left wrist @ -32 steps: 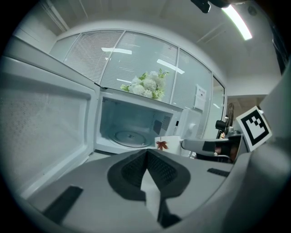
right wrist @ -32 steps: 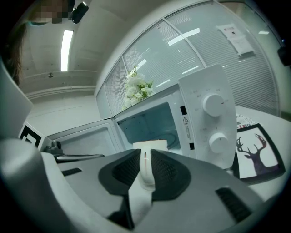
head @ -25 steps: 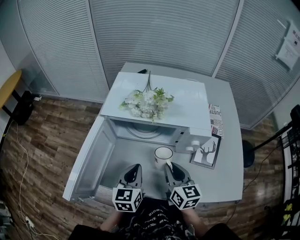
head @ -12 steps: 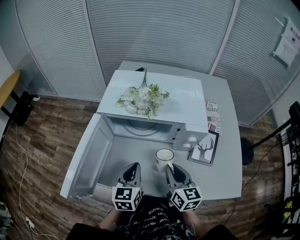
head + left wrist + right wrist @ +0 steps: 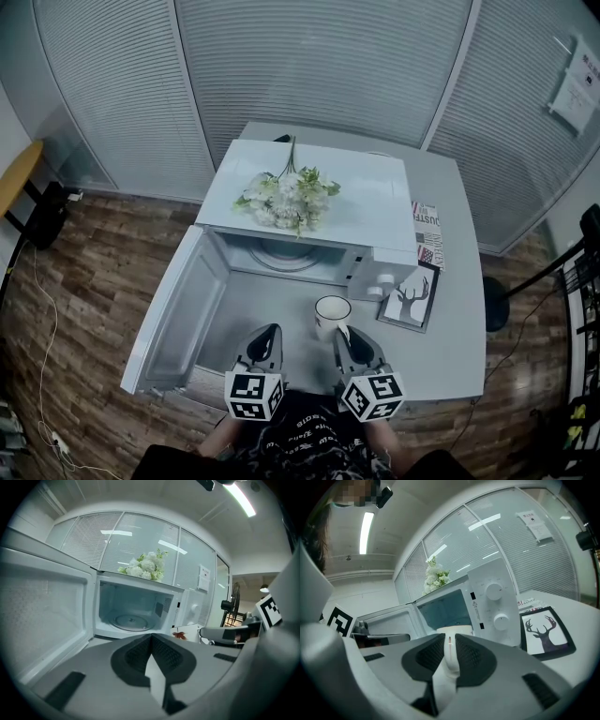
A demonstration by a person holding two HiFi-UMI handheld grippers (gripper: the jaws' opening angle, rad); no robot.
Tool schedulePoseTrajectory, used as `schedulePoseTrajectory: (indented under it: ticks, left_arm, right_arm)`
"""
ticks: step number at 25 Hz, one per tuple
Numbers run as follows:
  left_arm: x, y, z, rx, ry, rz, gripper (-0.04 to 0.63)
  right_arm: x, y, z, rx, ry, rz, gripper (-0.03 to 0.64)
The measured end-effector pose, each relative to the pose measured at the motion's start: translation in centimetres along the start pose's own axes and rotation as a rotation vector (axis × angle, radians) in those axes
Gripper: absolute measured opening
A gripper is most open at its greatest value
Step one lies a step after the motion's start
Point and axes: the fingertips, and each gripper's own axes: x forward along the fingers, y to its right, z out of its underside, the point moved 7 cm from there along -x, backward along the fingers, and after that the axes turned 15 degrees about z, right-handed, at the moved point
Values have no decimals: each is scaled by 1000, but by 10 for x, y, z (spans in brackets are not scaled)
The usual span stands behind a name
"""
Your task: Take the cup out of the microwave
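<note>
Right gripper view: right tongs (image 5: 449, 640) set narrow, pads closed on what appears to be the handle of the white cup (image 5: 457, 631), which stands upright, mouth up, directly ahead of their tips. Left tongs (image 5: 151, 638) are closed tip to tip on nothing, level with the right pair and apart from the cup, which lies ahead and to their right. The cup is already outside the microwave (image 5: 487, 597), in front of its open cavity; whether its base rests on the table (image 5: 450, 319) cannot be told. Beyond the tongs: the bare turntable (image 5: 129, 619), the door (image 5: 42, 606) swung out left, flowers (image 5: 286, 197) on top, a deer picture (image 5: 543, 630) ahead right. Slatted glass walls (image 5: 309, 66) and wood floor (image 5: 84, 272) surround.
</note>
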Motion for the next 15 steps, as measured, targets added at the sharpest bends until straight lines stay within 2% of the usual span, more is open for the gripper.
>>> schedulePoseTrajectory:
  ticks: [15]
  left_arm:
    - [4, -9, -2, -5, -11, -1, 6]
  right_arm:
    - [12, -6, -2, -9, -13, -11, 64]
